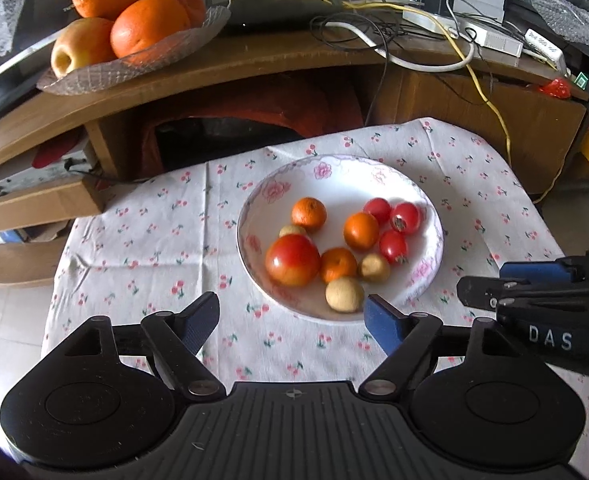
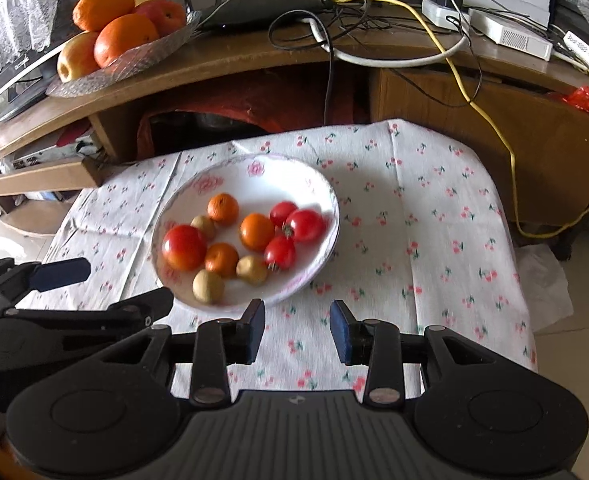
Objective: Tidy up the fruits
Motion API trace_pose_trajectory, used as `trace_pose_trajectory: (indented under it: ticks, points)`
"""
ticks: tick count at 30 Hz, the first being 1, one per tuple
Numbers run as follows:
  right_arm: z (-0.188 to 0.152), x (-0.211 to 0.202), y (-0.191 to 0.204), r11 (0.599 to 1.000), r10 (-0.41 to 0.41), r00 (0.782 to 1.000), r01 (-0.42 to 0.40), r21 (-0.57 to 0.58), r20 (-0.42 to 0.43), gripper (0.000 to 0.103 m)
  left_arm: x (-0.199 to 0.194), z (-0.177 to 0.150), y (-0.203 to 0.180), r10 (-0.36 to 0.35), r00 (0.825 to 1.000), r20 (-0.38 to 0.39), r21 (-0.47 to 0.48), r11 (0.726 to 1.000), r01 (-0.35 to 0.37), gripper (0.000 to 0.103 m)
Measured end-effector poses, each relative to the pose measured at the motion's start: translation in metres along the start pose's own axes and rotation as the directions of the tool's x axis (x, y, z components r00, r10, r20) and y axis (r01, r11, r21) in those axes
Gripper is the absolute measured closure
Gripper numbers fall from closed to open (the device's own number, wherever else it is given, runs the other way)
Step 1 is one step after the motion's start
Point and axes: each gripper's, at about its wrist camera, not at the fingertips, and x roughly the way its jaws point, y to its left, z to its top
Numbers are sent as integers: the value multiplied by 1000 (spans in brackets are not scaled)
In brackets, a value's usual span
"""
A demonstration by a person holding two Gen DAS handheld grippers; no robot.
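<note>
White ceramic bowl with pink flower print (image 1: 378, 176) sits mid-bench on the white cherry-print cloth (image 1: 142, 240), and all the small fruit is in it, mixed: one large red tomato (image 1: 292, 259) at the left, three small red tomatoes (image 1: 404, 218) bunched at the right, three small orange mandarins (image 1: 360, 231) through the middle, three tan round longan-like fruits (image 1: 344, 294) toward the near rim.

Ambiguous stage: fruit gathered in one bowl fits both a finished collect job and a mixed pile awaiting sorting by kind. Can't settle which, so no move called.

If a pick is due, my read: take near-rim pieces from above, pads across the widest part, light squeeze on the tomatoes since they likely bruise and roll. Round fruit touching neighbours will probably get nudged, so come in slow.

Left claw (image 1: 292, 322): spread wide, holding nothing, hovering just short of the bowl's near rim; nearest tan fruit lies just ahead, between the pad lines.
Right claw (image 2: 297, 328): also spread, narrower gap, nothing in it, over bare cloth just off the bowl's near-right rim; bowl sits ahead and left of it.

Behind, on the brown wooden desk (image 1: 254, 60): clear glass dish of big oranges and apples (image 1: 126, 28), well apart from both claws.
</note>
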Motion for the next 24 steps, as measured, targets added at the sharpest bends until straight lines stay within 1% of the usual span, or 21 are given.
trace_pose_trajectory:
  ticks: [3, 5, 7, 12, 16, 21, 22, 24]
  points:
    - [-12, -8, 3, 1000, 1, 1000, -1, -2, -3, 67, -7, -11, -2, 14, 1000, 7, 9, 1000, -14, 16]
    - [-20, -13, 5, 1000, 3, 1000, -3, 0, -4, 67, -11, -17, -4, 30, 999, 13, 20, 999, -30, 12]
    - [-26, -18, 6, 1000, 8, 1000, -8, 3, -3, 67, -15, -23, -4, 33, 999, 17, 24, 999, -33, 12]
    - [-43, -31, 10, 1000, 21, 1000, -21, 18, 1, 67, -26, -35, -2, 23, 999, 27, 8, 1000, -24, 11]
    - [-55, -39, 13, 999, 33, 999, -33, 23, -3, 67, -33, -45, 1, 15, 1000, 27, -14, 1000, -15, 8]
    - [-69, -46, 17, 999, 40, 999, -40, 22, -6, 66, -42, -57, 2, 6, 1000, 29, -34, 999, -5, 8]
    - [-71, -48, 17, 999, 40, 999, -40, 24, -7, 66, -43, -59, 2, 7, 999, 32, -34, 999, -6, 7]
    - [-76, -51, 16, 999, 38, 999, -38, 28, -7, 66, -46, -63, 1, 28, 999, 33, -33, 999, -27, 2]
